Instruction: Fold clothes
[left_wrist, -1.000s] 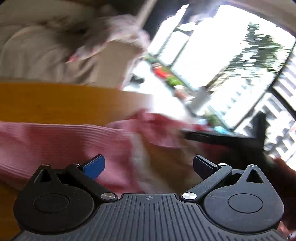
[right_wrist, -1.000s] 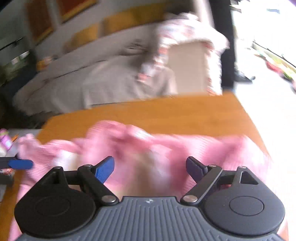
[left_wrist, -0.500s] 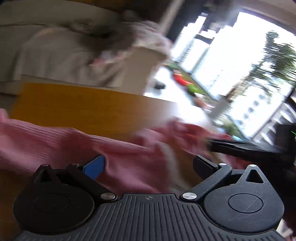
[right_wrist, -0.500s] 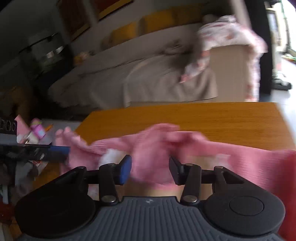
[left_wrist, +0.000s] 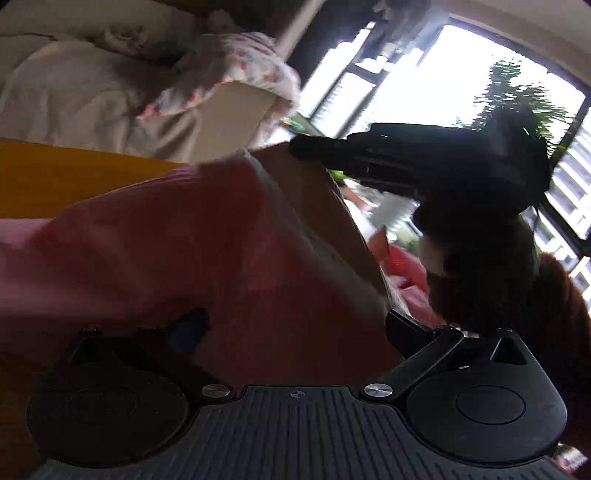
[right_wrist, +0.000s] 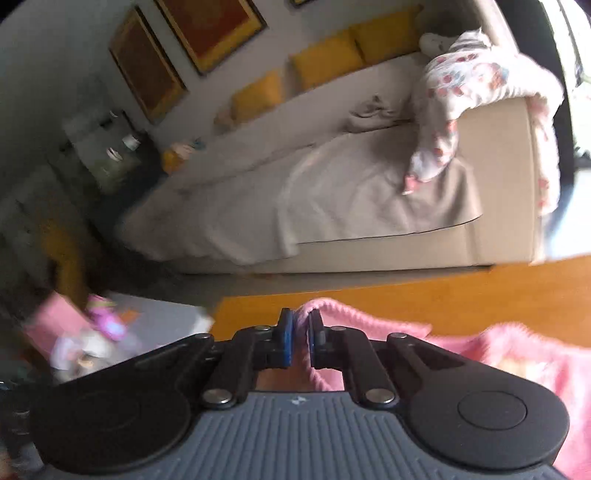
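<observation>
The pink sweater (right_wrist: 517, 354) lies bunched on the wooden table (right_wrist: 461, 295), one ribbed edge pinched between the nearly closed fingers of the right claw (right_wrist: 300, 338). In the left view the sweater (left_wrist: 207, 251) rises in front of the left claw (left_wrist: 295, 328), whose fingers stand wide apart with cloth draped between them (not clamped). Behind the table sits a beige sofa (right_wrist: 332, 192).

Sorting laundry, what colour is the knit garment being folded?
Pink garment, clearest in the right wrist view.
</observation>
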